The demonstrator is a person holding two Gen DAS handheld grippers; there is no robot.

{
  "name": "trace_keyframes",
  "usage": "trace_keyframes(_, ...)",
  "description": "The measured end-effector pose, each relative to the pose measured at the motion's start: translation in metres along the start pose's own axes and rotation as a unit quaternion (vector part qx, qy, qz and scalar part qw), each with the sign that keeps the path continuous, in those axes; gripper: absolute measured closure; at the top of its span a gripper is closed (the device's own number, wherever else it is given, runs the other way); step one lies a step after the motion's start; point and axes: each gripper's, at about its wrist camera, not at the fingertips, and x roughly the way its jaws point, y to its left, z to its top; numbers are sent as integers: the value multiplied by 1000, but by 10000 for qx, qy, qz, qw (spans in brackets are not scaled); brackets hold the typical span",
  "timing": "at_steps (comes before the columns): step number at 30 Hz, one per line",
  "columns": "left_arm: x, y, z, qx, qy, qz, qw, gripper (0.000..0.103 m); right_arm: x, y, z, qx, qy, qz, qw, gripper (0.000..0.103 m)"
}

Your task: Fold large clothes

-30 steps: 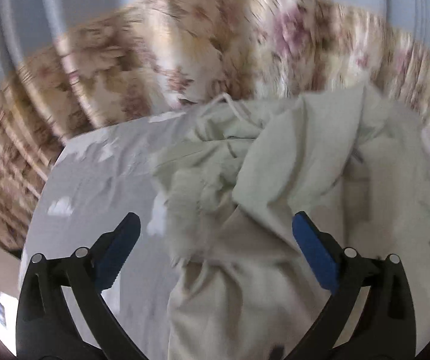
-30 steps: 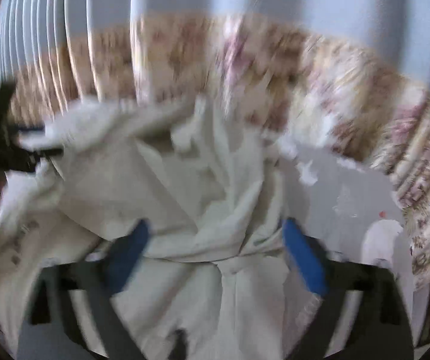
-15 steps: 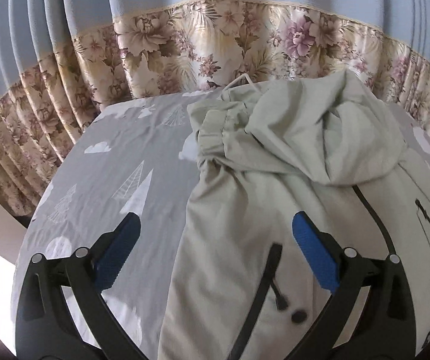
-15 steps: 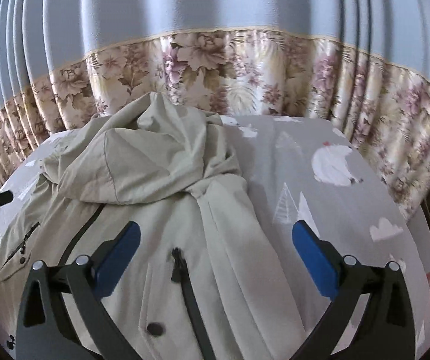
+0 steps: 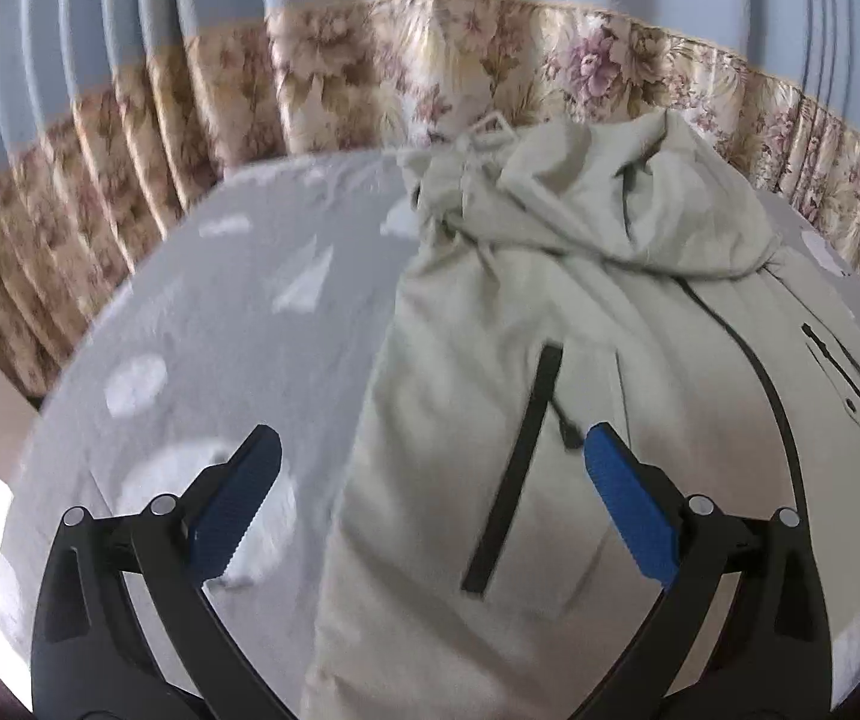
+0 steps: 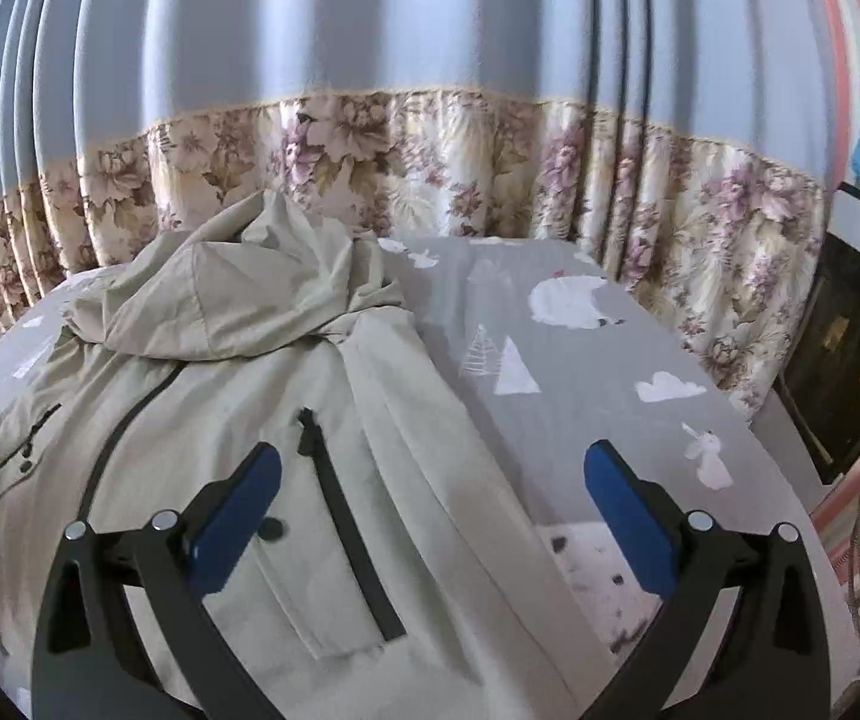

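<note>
Jacket: I find it front up on the bed, hood bunched toward the curtain.
Left gripper: jaws wide, empty, above its side edge.
Right gripper: jaws wide, empty, above the opposite edge.
Advice: I would flatten the hood first, then pinch both edges evenly.

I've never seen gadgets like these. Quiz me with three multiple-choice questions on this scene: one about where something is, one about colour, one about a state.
1. Where does the jacket lie?
A on the grey bedsheet
B on a chair
C on the floor

2. What colour are the fingers' pads?
A red
B blue
C yellow

3. How is the right gripper?
A shut on the hood
B shut on a sleeve
C open, holding nothing

Answers: 1 A, the printed sheet shows beside it; 2 B, both pads are blue; 3 C, the fingers stand wide apart.
</note>
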Motion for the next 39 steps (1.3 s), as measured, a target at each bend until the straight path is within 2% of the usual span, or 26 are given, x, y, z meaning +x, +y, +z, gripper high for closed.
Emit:
trace_keyframes(5, -10, 20, -21, -328, -21, 230, 9992, 3, -13, -8, -14, 30, -1, -72, 10000, 2)
trace_keyframes(7, -13, 34, -27, -456, -16, 193, 9988, 3, -16, -13, -21, -30, 40, -174, 9998, 2)
trace_keyframes(10, -9, 50, -37, -473, 140, -95, 9987, 3, -16, -26, -30, -17, 205, -214, 9996, 2)
trace_keyframes(14, 5, 51, -52, -557, 513, -775, 9941, 3, -12, -44, -40, 281, 360, -188, 9988, 2)
trace_keyframes(16, 8, 45, -55, -480, 591, -836, 9936, 9, -11, -49, -43, 394, 429, -106, 9982, 2)
trace_keyframes(18, 8, 36, -56, -320, 609, -918, 9934, 23, -13, -49, -44, 388, 439, -63, 9983, 2)
trace_keyframes(20, 7, 28, -58, -146, 639, -928, 9935, 32, -15, -48, -44, 297, 423, -61, 9986, 2)
trace_keyframes(23, 4, 20, -61, -17, 641, -883, 9940, 39, -15, -49, -45, 157, 509, -109, 9985, 3)
trace_keyframes(26, 2, 17, -62, 110, 664, -858, 9940, 39, -12, -52, -46, 116, 711, 68, 9974, 21)
trace_keyframes(27, 2, 16, -62, 157, 668, -844, 9941, 37, -9, -53, -47, 95, 822, 164, 9964, 36)
trace_keyframes(28, 3, 12, -63, 260, 681, -856, 9937, 33, -5, -54, -49, 76, 934, 242, 9953, 44)
trace_keyframes(30, 5, 6, -62, 388, 729, -912, 9924, 15, 1, -57, -52, 78, 1137, 373, 9928, 44)
trace_keyframes(34, 7, -2, -63, 485, 737, -812, 9928, 14, 3, -62, -59, 169, 1327, 562, 9894, 43)
trace_keyframes(35, 6, -1, -63, 470, 718, -805, 9931, 20, 4, -61, -60, 162, 1390, 597, 9884, 43)
trace_keyframes(36, 5, -2, -62, 476, 702, -789, 9933, 32, 6, -60, -62, 134, 1483, 618, 9869, 45)
trace_keyframes(38, 2, -2, -61, 508, 687, -893, 9923, 49, 6, -55, -64, 21, 1524, 601, 9865, 52)
trace_keyframes(39, 0, -2, -60, 511, 706, -987, 9913, 56, 5, -53, -64, 18, 1554, 700, 9854, 63)
